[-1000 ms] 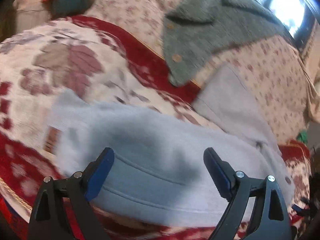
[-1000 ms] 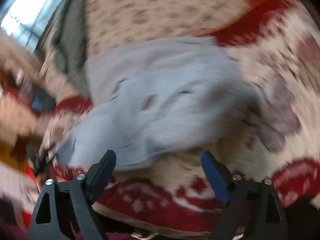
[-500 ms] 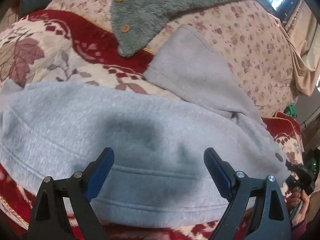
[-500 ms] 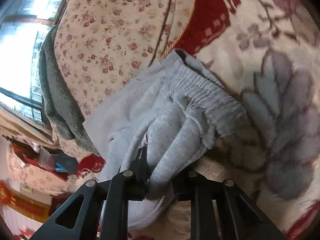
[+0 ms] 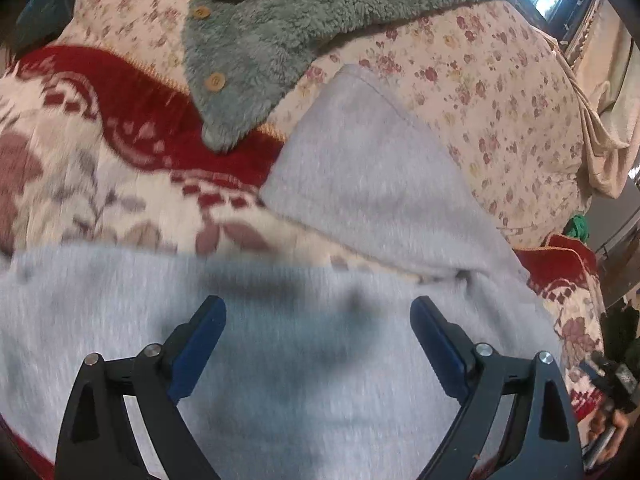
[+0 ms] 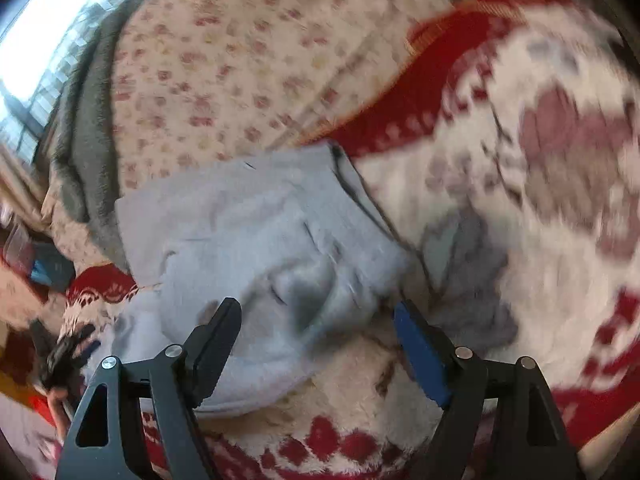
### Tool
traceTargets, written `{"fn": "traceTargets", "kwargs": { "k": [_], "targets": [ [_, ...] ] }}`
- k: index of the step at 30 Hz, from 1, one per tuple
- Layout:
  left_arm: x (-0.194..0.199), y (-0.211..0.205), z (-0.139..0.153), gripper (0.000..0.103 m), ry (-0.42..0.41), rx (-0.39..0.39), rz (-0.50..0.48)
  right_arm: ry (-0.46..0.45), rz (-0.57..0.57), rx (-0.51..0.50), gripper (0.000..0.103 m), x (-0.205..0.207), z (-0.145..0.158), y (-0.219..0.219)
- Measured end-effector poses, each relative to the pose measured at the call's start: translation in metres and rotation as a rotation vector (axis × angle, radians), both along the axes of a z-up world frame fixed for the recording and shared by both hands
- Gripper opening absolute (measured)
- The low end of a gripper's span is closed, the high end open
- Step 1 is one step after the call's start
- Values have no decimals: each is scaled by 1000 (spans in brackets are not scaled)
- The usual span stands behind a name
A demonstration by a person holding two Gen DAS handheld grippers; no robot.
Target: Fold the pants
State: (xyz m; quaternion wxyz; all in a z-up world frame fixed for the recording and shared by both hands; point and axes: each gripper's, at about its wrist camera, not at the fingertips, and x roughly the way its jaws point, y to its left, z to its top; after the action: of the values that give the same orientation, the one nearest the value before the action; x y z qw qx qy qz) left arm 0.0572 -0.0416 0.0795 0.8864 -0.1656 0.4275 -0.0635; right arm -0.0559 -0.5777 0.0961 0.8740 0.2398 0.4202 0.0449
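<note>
Light grey sweatpants (image 5: 312, 360) lie on a red and cream patterned blanket (image 5: 100, 184). One leg (image 5: 376, 176) angles up toward the floral cover. My left gripper (image 5: 318, 320) is open and empty, hovering just above the wide grey cloth. In the right wrist view the pants (image 6: 256, 232) lie bunched, waistband end (image 6: 360, 200) toward the right. My right gripper (image 6: 318, 324) is open and empty over the near edge of the pants. Both views are blurred by motion.
A grey-green fleece jacket with wooden buttons (image 5: 280, 40) lies at the back on a floral cover (image 5: 500, 92), touching the pants leg. A bright window (image 6: 44, 36) is behind. The other gripper and hand show at the left edge of the right wrist view (image 6: 60, 356).
My right gripper has let go of the bunched waistband and opened, pulling back from it. My left gripper stayed open and moved slightly forward over the pants.
</note>
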Motion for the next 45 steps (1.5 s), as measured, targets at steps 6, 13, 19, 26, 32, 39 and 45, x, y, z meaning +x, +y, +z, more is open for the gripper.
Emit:
{"fn": "traceTargets", "kwargs": {
  "k": [6,13,19,26,32,39,45],
  "targets": [
    [55,-10,19,93,-19,60,-67,-80,303,-117,84,82,28,59],
    [122,-22,45,93,-61,68,-163,-185,567,-227,84,206,34,139],
    [164,-25,46,93,-60,49,-188,-227,722,-236,84,296,20,190],
    [193,-20,30,93,-45,70,-223,-208,920,-278,84,340,0,244],
    [203,-6,16,93,-24,37,-180,-197,991,-372,72,349,-15,271],
    [198,0,21,93,-32,54,-173,-201,995,-495,27,326,-15,291],
    [186,12,43,93,-78,47,-176,-264,1093,-415,16,261,6,299]
  ]
}}
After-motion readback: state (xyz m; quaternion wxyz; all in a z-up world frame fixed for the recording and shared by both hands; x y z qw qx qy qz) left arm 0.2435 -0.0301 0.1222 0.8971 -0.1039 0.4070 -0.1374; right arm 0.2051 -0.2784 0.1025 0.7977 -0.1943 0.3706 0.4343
